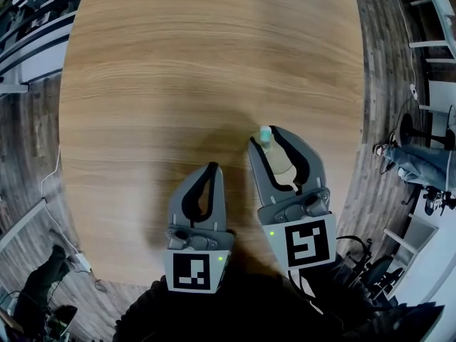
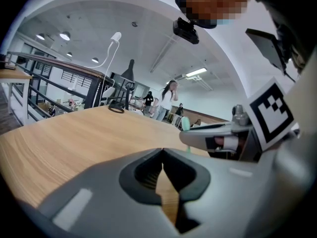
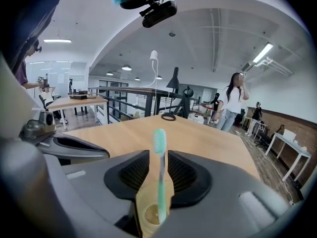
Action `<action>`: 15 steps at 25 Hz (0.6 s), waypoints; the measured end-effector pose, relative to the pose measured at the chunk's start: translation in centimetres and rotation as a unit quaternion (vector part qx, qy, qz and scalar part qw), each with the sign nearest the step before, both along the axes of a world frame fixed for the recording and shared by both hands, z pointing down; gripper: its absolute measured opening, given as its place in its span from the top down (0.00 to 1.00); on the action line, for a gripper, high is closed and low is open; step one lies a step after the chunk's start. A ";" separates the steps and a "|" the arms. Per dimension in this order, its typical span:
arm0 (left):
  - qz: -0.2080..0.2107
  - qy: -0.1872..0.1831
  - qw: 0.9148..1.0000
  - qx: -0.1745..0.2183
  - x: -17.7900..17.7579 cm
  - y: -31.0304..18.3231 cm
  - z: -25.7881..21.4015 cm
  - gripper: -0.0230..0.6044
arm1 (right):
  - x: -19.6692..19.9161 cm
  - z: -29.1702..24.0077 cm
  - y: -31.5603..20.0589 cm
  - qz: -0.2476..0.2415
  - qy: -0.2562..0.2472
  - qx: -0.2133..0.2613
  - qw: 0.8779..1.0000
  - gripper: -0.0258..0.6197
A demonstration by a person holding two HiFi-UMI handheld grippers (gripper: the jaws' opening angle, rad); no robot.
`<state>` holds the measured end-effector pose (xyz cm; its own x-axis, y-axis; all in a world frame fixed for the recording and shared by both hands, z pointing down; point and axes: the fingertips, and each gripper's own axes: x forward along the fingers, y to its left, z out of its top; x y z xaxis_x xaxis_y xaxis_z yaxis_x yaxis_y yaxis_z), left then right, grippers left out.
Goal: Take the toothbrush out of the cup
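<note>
Looking down, the right gripper's [image 1: 267, 140] fingers grasp the cup [image 1: 280, 164] near the surface's [image 1: 178, 63] near edge, toothbrush [image 1: 266, 132] inside. Left gripper view: the left gripper's [image 2: 162, 151] fingers are pressed together, empty. Right gripper view: the toothbrush stands upright in the cup between the fingers.

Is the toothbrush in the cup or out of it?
In. The toothbrush stands upright, bristle head up, with its handle end down inside the cup.

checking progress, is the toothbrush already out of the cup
No, the toothbrush stands upright with its handle down inside the cup.
</note>
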<state>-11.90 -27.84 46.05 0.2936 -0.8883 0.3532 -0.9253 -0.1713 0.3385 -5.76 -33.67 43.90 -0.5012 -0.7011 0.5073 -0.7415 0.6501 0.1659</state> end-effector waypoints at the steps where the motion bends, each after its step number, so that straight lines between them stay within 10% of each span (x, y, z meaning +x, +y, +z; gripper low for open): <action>1: -0.001 0.001 1.000 0.001 0.0 0.0 0.0 0.95 | 0.0 0.0 0.0 0.001 0.001 0.000 1.000 0.78; 15: -0.006 0.003 1.000 0.002 -0.3 0.0 -0.2 0.95 | 0.2 -0.1 -0.6 0.012 -0.002 0.008 1.000 0.92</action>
